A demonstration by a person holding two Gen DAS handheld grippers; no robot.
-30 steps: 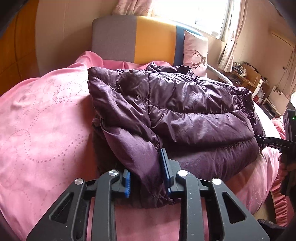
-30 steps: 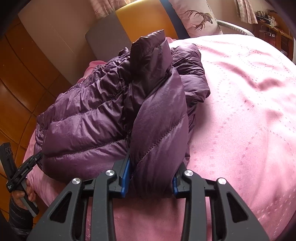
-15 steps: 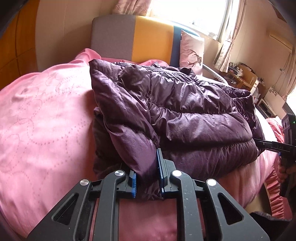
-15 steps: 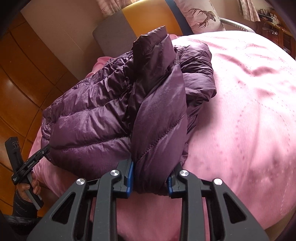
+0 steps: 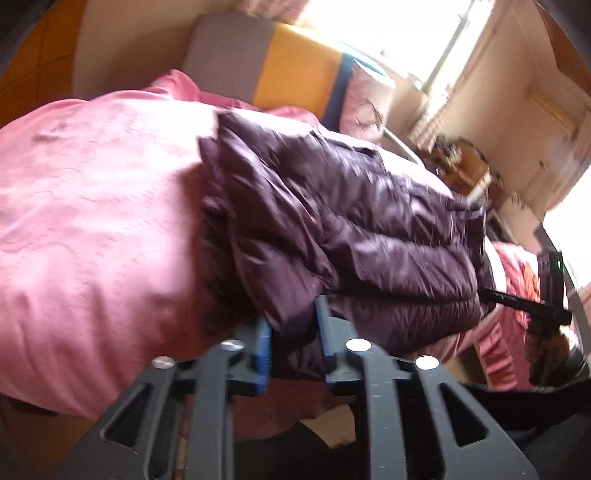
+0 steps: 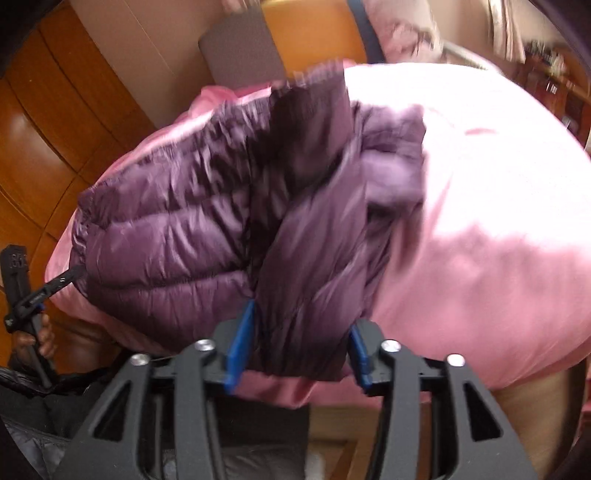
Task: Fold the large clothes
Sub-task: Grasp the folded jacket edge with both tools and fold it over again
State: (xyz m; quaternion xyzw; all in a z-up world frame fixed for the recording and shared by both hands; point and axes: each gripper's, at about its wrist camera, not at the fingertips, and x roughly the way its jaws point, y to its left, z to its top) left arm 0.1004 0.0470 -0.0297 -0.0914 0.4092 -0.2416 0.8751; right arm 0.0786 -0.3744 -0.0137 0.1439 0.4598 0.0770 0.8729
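Looking along the left gripper [image 5: 293,338], the left wrist view showed a dark purple puffer jacket [image 5: 351,229] lying bunched on a pink bedspread [image 5: 96,229], near the bed's front edge. A fold of the jacket's near corner hung between the blue pads [image 5: 263,347], and the jaws were opening; blur made it impossible to tell whether the pads pressed the cloth. Behind the jacket stood a grey and yellow headboard [image 5: 266,70] with a pale pillow [image 5: 365,103] against it, and beyond them a bright window [image 5: 413,33] with curtains and a cluttered wooden shelf [image 5: 461,170]. At the far right of this view the right gripper [image 5: 517,301] reached to the jacket's other end, with part of the hand [image 5: 543,343] below it.

The right wrist view looked along the right gripper [image 6: 300,341] from the opposite end. A thick quilted sleeve or fold of the jacket [image 6: 207,229] ran down between its blue pads [image 6: 240,339], and these jaws too were opening and stood wide, the right pad seeming just clear of the cloth. This view alone showed the wooden wall panelling [image 6: 55,129] beside the bed, the broad bare stretch of bedspread [image 6: 480,221] to the right of the jacket, and the left gripper [image 6: 55,282] at the far left touching the jacket's hem, gripped by a hand [image 6: 40,336]. The headboard [image 6: 258,48] appeared at the top, much blurred.
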